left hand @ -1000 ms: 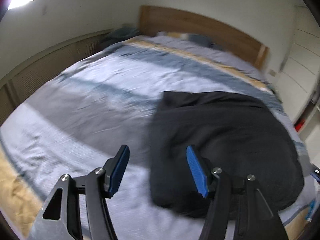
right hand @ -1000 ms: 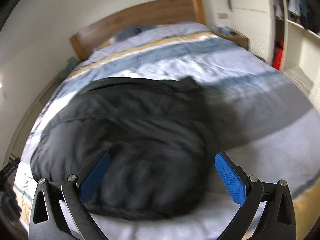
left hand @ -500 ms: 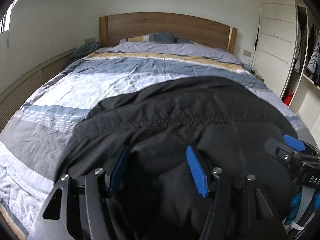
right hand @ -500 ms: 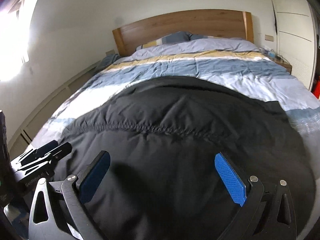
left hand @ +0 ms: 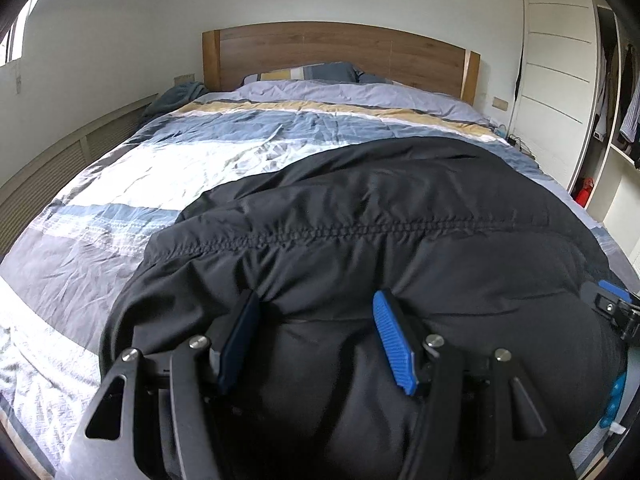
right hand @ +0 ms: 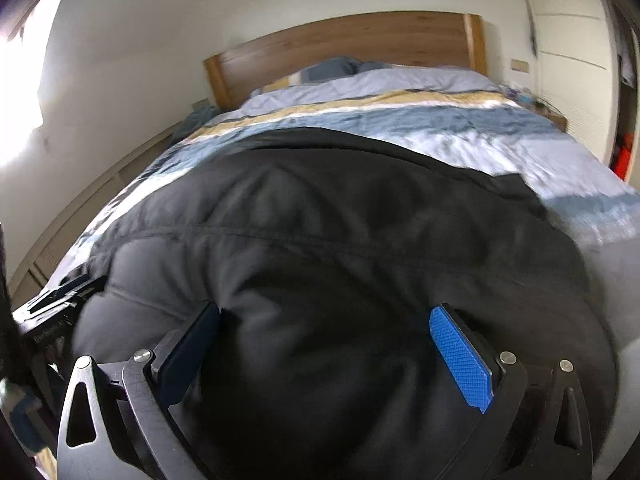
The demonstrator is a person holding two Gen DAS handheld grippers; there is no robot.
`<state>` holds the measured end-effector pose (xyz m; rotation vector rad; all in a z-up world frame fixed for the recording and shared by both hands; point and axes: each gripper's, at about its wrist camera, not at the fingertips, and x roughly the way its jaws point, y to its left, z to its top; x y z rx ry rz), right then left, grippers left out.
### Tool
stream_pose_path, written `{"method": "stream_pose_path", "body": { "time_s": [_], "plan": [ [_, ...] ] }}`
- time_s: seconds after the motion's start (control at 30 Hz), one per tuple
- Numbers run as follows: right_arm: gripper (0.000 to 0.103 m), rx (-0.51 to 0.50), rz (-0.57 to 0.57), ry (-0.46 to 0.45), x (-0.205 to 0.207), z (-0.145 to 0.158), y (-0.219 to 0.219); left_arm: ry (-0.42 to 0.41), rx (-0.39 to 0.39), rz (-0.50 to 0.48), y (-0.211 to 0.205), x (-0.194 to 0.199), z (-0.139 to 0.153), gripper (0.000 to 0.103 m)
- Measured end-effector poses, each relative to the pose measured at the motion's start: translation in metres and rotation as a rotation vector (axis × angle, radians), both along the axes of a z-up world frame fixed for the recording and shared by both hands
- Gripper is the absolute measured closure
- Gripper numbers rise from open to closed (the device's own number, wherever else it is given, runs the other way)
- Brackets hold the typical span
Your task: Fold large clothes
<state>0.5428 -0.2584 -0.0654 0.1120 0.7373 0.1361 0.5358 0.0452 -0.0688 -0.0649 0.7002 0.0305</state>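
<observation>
A black padded jacket lies spread over the near half of a bed with a striped duvet, filling the lower centre of both wrist views; a gathered seam crosses it. Left gripper, bottom centre of its view: jaws parted, blue pads pressed into the bulging fabric between them, though whether they pinch it cannot be told. Right gripper, bottom of its view: jaws wide apart over the jacket, fabric between them. A wooden headboard spans the upper centre; a white wardrobe stands at right.
</observation>
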Motion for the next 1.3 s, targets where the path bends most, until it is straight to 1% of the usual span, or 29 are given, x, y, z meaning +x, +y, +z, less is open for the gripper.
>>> {"method": "stream_pose_path", "body": {
  "time_s": [0.1, 0.27, 0.43, 0.53, 0.63, 0.77, 0.83, 1.0, 1.2, 1.3],
  "plan": [
    [0.001, -0.012, -0.048, 0.019, -0.007, -0.005, -0.022, 0.007, 0.003, 0.003, 0.003, -0.001, 0.0, 0.045],
    [0.001, -0.061, -0.11, 0.053, -0.017, -0.008, -0.05, 0.015, 0.011, 0.01, 0.006, -0.004, 0.002, 0.045],
    [0.001, -0.078, -0.146, 0.065, -0.027, -0.001, -0.062, 0.015, 0.013, 0.024, 0.011, -0.013, 0.007, 0.045],
    [0.001, -0.052, -0.12, 0.043, -0.036, 0.008, -0.055, 0.01, 0.015, 0.026, 0.012, -0.02, 0.01, 0.045],
    [0.001, -0.038, -0.064, 0.021, -0.045, 0.014, -0.036, 0.005, 0.024, 0.026, 0.011, -0.028, 0.012, 0.045],
    [0.001, -0.054, 0.005, 0.022, -0.053, 0.01, -0.01, 0.01, 0.033, 0.025, 0.011, -0.037, 0.01, 0.045],
    [0.001, -0.062, 0.016, 0.032, -0.055, 0.006, -0.003, 0.012, 0.033, 0.027, 0.012, -0.04, 0.009, 0.045],
    [0.001, -0.047, -0.002, 0.047, -0.06, -0.002, -0.011, 0.012, 0.033, 0.026, 0.013, -0.046, 0.006, 0.045],
    [0.001, -0.062, -0.023, 0.058, -0.065, -0.006, -0.031, 0.014, 0.026, 0.019, 0.014, -0.047, 0.0, 0.045],
    [0.001, -0.064, -0.027, 0.067, -0.068, -0.005, -0.041, 0.023, 0.008, 0.007, 0.022, -0.048, -0.002, 0.045]
  ]
}}
